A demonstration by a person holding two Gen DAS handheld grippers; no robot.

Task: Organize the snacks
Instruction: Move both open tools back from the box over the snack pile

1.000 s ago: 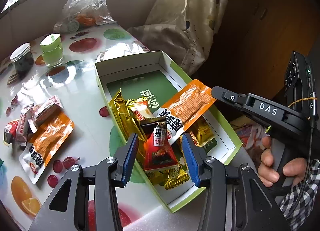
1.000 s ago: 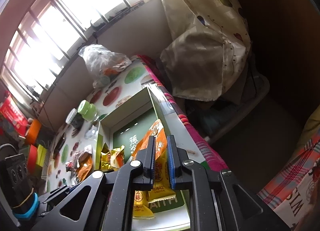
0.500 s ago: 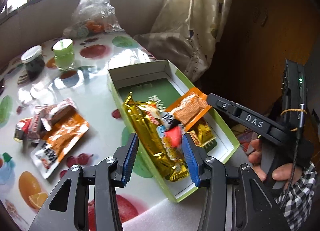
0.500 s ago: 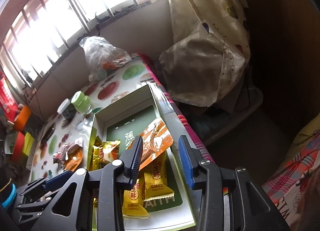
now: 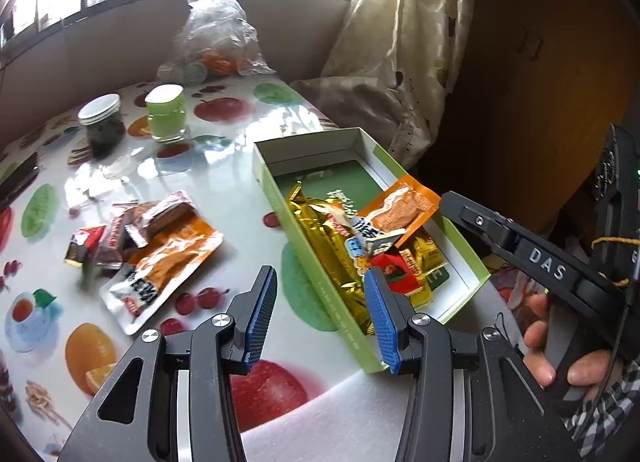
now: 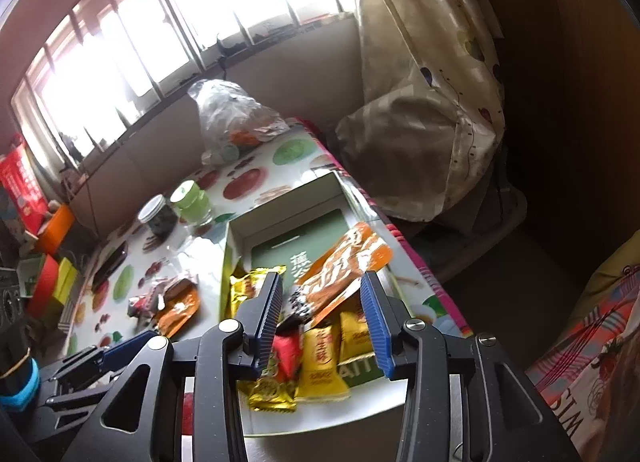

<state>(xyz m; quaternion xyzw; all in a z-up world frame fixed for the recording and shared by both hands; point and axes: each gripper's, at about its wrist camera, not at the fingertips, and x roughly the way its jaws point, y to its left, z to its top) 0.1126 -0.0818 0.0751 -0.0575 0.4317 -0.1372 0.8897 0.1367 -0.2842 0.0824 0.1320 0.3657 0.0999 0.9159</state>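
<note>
in the left wrist view the left gripper [image 5: 318, 310] fills the bottom of the frame, its blue-padded jaws spread wide with nothing between them; they hover above the fruit-print tablecloth [image 5: 224, 173] at the near corner of the green-edged box [image 5: 320, 286]; the box sits right of centre and holds a heap of snacks — gold foil packets [image 5: 324, 246], a red packet [image 5: 394, 268], yellow packets [image 5: 430, 258], and an orange packet [image 5: 404, 207] lying tilted on top near the box's right wall; at the right edge of that frame the right gripper [image 5: 516, 238] reaches in, a hand [image 5: 560, 350] on its handle; the right wrist view shows the right gripper's [image 6: 320, 326] jaws wide apart and empty, poised over the box [image 6: 236, 238], with the orange packet [image 6: 344, 266] showing between them and the yellow packets [image 6: 320, 358] low in the frame; left of the box on the table lies a loose pile of snacks [image 5: 140, 229], including a second orange pouch [image 5: 160, 266]; toward the upper left stand a dark jar [image 5: 102, 125] and a green jar [image 5: 165, 111] side by side; a clear plastic bag [image 5: 216, 41] sits at the table's far end, top centre.
</note>
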